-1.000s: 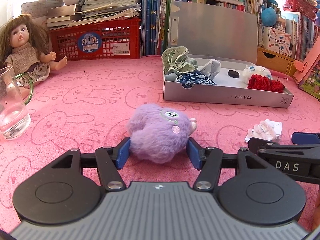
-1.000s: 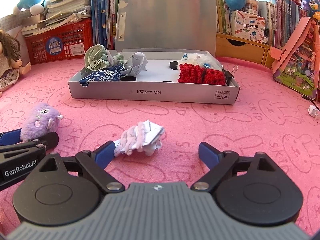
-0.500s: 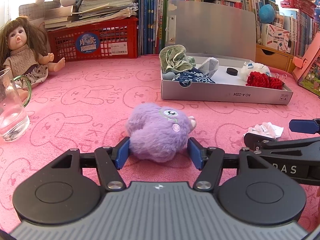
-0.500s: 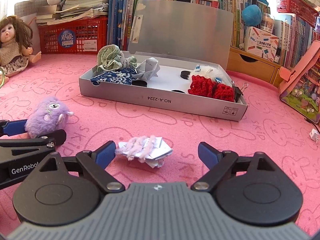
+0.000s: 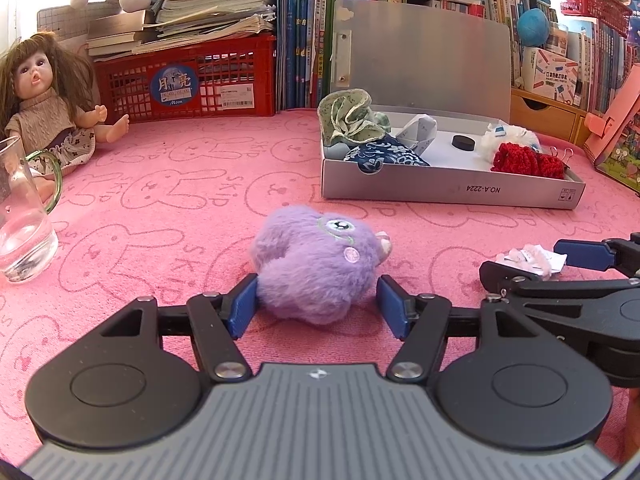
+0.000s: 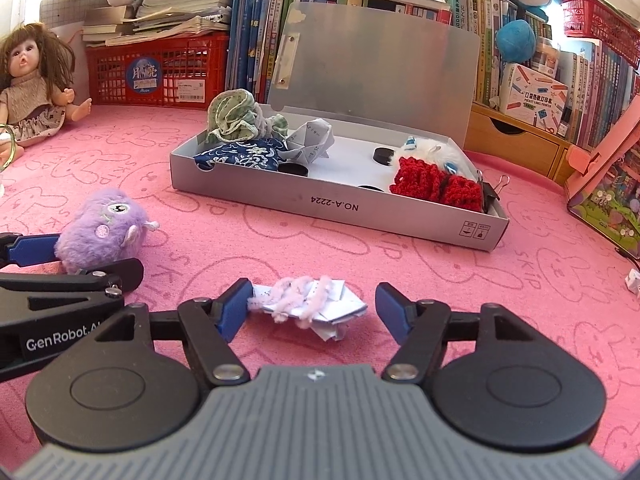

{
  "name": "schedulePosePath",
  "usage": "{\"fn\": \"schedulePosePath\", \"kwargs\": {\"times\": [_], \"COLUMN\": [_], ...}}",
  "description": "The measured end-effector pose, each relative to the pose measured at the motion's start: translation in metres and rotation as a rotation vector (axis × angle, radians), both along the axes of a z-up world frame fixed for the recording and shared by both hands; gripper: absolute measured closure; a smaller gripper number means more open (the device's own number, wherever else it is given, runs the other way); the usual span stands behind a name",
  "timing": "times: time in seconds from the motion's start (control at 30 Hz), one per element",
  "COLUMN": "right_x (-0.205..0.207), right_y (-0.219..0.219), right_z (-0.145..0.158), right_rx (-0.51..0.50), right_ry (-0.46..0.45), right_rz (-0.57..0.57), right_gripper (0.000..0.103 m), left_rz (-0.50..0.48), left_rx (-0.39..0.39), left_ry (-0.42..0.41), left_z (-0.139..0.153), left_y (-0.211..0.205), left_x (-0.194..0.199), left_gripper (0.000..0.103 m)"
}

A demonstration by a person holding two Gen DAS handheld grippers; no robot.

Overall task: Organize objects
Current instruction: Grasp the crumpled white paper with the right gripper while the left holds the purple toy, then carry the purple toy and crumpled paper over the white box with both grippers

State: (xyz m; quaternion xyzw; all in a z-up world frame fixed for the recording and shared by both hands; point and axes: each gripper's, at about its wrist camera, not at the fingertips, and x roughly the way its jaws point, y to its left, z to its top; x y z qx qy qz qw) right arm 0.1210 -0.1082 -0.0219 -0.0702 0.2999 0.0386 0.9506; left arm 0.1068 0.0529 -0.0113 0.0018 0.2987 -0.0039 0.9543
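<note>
A purple plush toy (image 5: pixel 320 264) lies on the pink rabbit-print mat between the fingers of my left gripper (image 5: pixel 316 306). Its jaws are opening: the left pad touches the fur and the right pad stands just off it. My right gripper (image 6: pixel 312 308) straddles a folded paper bundle wrapped in pink fuzzy cord (image 6: pixel 308 302). Those jaws are closing, with the left pad at the cord's end and a gap at the right pad. The open grey box (image 6: pixel 340 208) stands beyond, holding cloths, a folded paper, black discs and a red knit piece.
A doll (image 5: pixel 44 108) and a glass jug (image 5: pixel 24 220) sit at the far left. A red crate (image 5: pixel 188 80) with books and a bookshelf line the back. A pink cardboard house (image 6: pixel 608 172) stands at the right, with a small white scrap (image 6: pixel 632 280) near it.
The right gripper's jaws have drawn in around the paper bundle and its view has rolled a little. The left jaws have widened slightly, leaving a gap at the plush's right side.
</note>
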Motion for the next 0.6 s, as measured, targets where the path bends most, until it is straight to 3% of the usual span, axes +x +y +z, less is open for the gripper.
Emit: {"fn": "schedulePosePath", "kwargs": {"times": [0.13, 0.2, 0.3, 0.6], "right_x": [-0.004, -0.005, -0.006, -0.005], "right_y": [0.000, -0.004, -0.011, -0.014], "right_z": [0.002, 0.003, 0.006, 0.009], "right_rx": [0.015, 0.034, 0.066, 0.092], "right_ry": [-0.010, -0.015, -0.014, -0.020], "right_rz": [-0.003, -0.011, -0.029, -0.057], "right_gripper": [0.036, 0.036, 0.036, 0.038], "left_rz": [0.010, 0.021, 0.024, 0.033], "left_rx": [-0.015, -0.033, -0.049, -0.035], "left_ry": [-0.004, -0.014, -0.014, -0.035], "left_z": [0.001, 0.002, 0.004, 0.010], "left_y": [0.002, 0.005, 0.007, 0.001], "left_x": [-0.001, -0.002, 0.000, 0.009], "left_gripper": [0.026, 0.016, 0.011, 0.007]}}
